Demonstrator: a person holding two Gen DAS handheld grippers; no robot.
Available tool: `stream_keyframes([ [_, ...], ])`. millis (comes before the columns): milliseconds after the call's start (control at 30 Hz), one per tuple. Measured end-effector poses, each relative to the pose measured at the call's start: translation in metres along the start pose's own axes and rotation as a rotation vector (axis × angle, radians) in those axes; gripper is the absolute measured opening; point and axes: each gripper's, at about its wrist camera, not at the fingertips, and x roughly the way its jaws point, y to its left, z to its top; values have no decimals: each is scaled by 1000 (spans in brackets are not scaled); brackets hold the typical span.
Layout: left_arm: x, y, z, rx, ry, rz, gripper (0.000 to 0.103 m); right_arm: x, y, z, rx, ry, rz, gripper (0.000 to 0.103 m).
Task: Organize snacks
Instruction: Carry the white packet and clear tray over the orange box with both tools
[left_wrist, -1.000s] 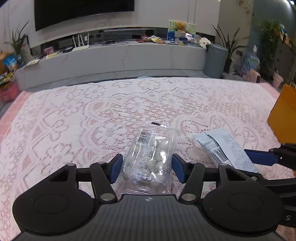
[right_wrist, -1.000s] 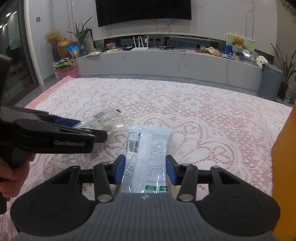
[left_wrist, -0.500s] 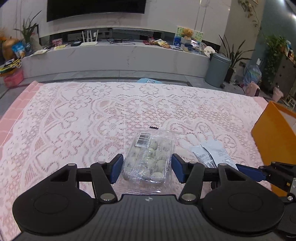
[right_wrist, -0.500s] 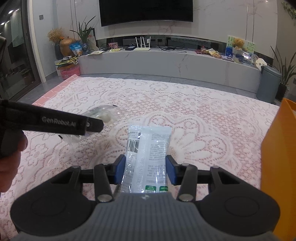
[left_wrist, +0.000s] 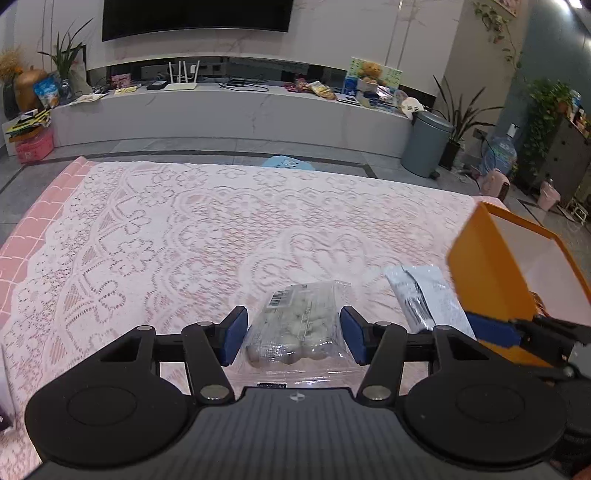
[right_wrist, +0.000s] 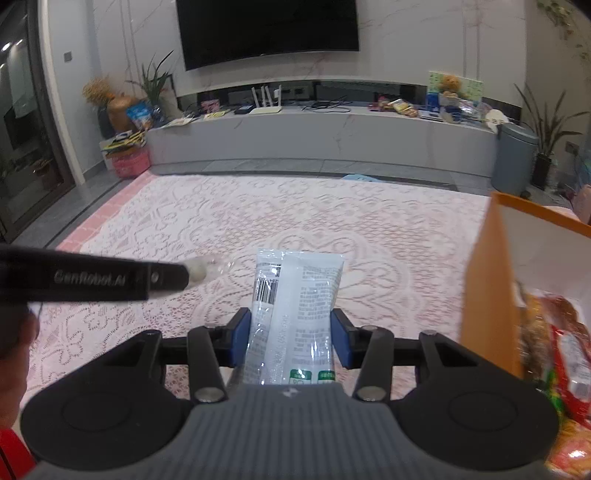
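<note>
My left gripper (left_wrist: 293, 338) is shut on a clear packet of pale round snacks (left_wrist: 299, 325) and holds it above the lace tablecloth (left_wrist: 207, 236). My right gripper (right_wrist: 291, 339) is shut on a white snack packet with a barcode (right_wrist: 295, 302), also off the table. That white packet shows at the right of the left wrist view (left_wrist: 424, 295). An orange box (right_wrist: 491, 288) stands open at the right; red and brown snack bags (right_wrist: 561, 354) lie inside it. The box also shows in the left wrist view (left_wrist: 491, 277).
The left gripper's black arm (right_wrist: 92, 278) crosses the left of the right wrist view. Beyond the table's far edge are a grey TV bench (left_wrist: 236, 110), a grey bin (left_wrist: 424, 144) and potted plants.
Both grippers have lifted their packets off the tablecloth and moved right toward the orange box, which now shows its open inside with snack bags.
</note>
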Motion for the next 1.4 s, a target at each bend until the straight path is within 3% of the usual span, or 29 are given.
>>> stream_keyframes([
  [467,-42,-80,-5,48,-33,-139,61,-93,-47,13,-45,-54,-48,45],
  [767,-35,-146,5,131,-26,-233,61,-123,-104,20,-73,-7,-117,45],
  [1067,0,-214,12,265,30,-289,60,-116,-168,21,-111,72,-190,45],
  [1400,60,-254,16,389,123,-270,59,-75,-216,14,-121,178,-213,45],
])
